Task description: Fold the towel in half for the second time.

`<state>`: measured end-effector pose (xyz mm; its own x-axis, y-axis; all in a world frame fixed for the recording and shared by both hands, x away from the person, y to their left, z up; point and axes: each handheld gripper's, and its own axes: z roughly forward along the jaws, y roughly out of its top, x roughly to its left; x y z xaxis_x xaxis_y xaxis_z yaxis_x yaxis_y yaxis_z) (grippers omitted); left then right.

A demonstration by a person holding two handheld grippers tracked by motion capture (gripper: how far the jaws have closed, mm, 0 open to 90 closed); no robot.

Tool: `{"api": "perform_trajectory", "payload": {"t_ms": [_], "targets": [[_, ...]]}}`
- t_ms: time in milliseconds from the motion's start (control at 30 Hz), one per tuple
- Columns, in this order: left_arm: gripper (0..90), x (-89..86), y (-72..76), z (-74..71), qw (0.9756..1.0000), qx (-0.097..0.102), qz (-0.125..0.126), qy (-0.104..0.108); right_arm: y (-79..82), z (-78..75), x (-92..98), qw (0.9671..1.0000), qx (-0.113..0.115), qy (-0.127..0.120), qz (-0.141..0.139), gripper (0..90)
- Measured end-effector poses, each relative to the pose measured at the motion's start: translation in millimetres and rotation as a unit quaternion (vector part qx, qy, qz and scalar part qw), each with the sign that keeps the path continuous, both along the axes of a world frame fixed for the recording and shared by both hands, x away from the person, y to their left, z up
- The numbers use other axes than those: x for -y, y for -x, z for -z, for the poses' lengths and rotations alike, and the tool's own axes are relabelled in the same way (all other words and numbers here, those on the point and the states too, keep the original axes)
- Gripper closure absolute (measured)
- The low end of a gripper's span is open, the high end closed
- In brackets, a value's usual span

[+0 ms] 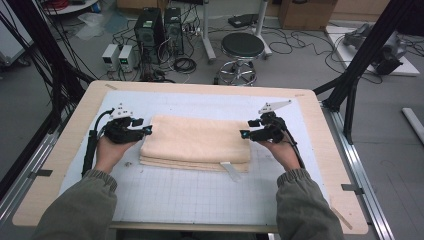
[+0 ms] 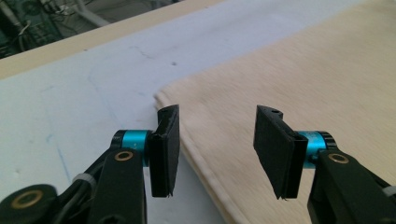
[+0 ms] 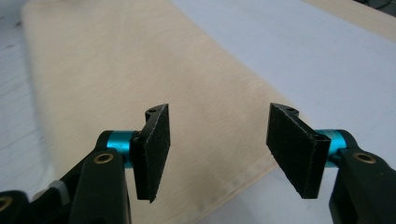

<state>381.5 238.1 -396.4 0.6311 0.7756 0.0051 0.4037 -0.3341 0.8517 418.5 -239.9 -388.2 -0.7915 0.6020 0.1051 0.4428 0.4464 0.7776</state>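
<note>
Cream terry cloth, one folded towel [image 1: 196, 142], is seen from the high view lying mid-table on the white mat [image 1: 200, 195], with one left gripper [image 1: 148, 129] at its left end and one right gripper [image 1: 243, 134] at its right end. In the left gripper view, two black pads [image 2: 166, 149] are spread apart over the towel's corner, nothing pinched. Same deal in the right gripper view: two pads [image 3: 294, 147] are held wide above the towel's edge, released.
</note>
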Motion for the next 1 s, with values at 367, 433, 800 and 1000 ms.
{"api": "perform_trajectory", "payload": {"t_ms": [367, 433, 800, 1000], "targets": [[45.5, -4.4, 48.5, 17.5, 0.9961, 0.015, 0.087, -0.009, 44.1, 3.4, -7.1, 0.9986, -0.004, 0.019, -0.049, 35.0], [45.6, -4.0, 51.5, 23.0, 0.9957, 0.011, 0.091, -0.014, 49.5, 1.8, -12.8, 0.9979, 0.003, 0.029, -0.059, 35.3], [52.3, -0.6, 52.6, 39.1, 0.9941, -0.001, 0.1, -0.042, 63.7, 26.9, -10.2, 0.9978, 0.008, 0.014, -0.064, 37.5], [73.6, 0.4, 51.8, 41.9, 0.9944, 0.004, 0.085, -0.063, 61.9, 37.3, -22.8, 0.9951, -0.002, 0.055, -0.082, 61.0]]}}
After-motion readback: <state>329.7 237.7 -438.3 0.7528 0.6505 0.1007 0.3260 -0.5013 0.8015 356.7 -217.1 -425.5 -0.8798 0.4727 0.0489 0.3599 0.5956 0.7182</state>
